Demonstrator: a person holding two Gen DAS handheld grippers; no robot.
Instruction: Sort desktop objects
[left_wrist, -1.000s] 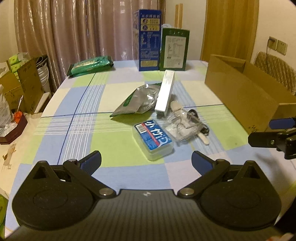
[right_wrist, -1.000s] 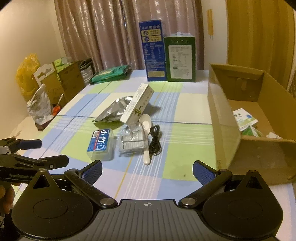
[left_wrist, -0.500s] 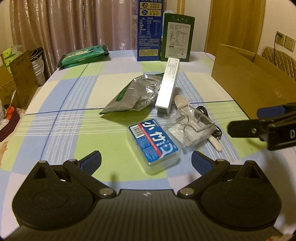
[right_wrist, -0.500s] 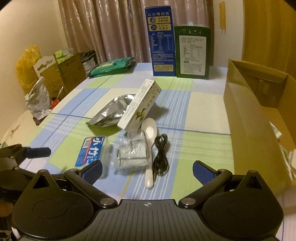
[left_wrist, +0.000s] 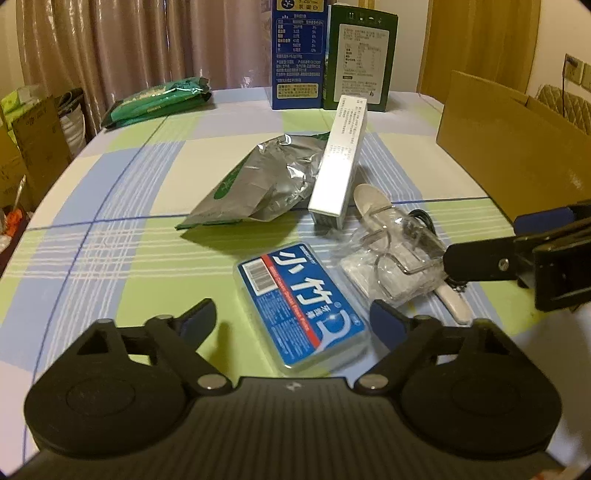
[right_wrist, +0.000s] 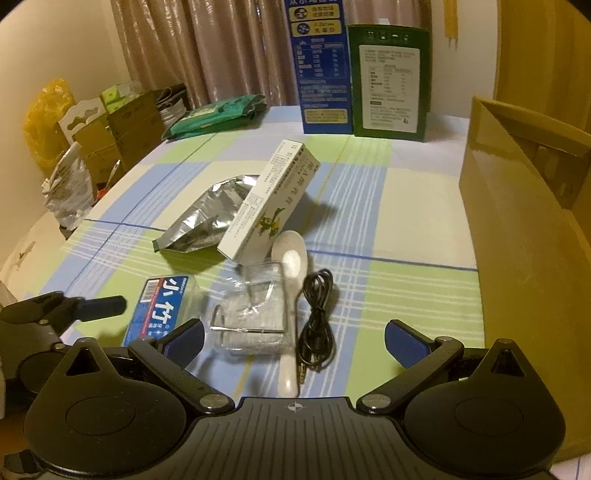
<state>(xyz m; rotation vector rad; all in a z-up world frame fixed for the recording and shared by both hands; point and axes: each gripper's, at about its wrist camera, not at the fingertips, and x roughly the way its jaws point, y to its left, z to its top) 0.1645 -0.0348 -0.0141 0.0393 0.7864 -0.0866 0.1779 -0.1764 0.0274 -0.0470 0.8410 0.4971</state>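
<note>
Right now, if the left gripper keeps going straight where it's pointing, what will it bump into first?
Probably the blue floss-pick box: it lies between the closing jaws of the left gripper, not yet pressed. Depth is hard to judge here.

On the blue-labelled clear plastic case (left_wrist: 301, 308) you can read the large white characters 小竹, with a barcode at one end of the label. The tall blue carton (left_wrist: 297, 55) and the dark green carton (left_wrist: 360, 61) each carry a printed table too small to read. The white box (right_wrist: 267, 201) bears lines of small, illegible print.
</note>
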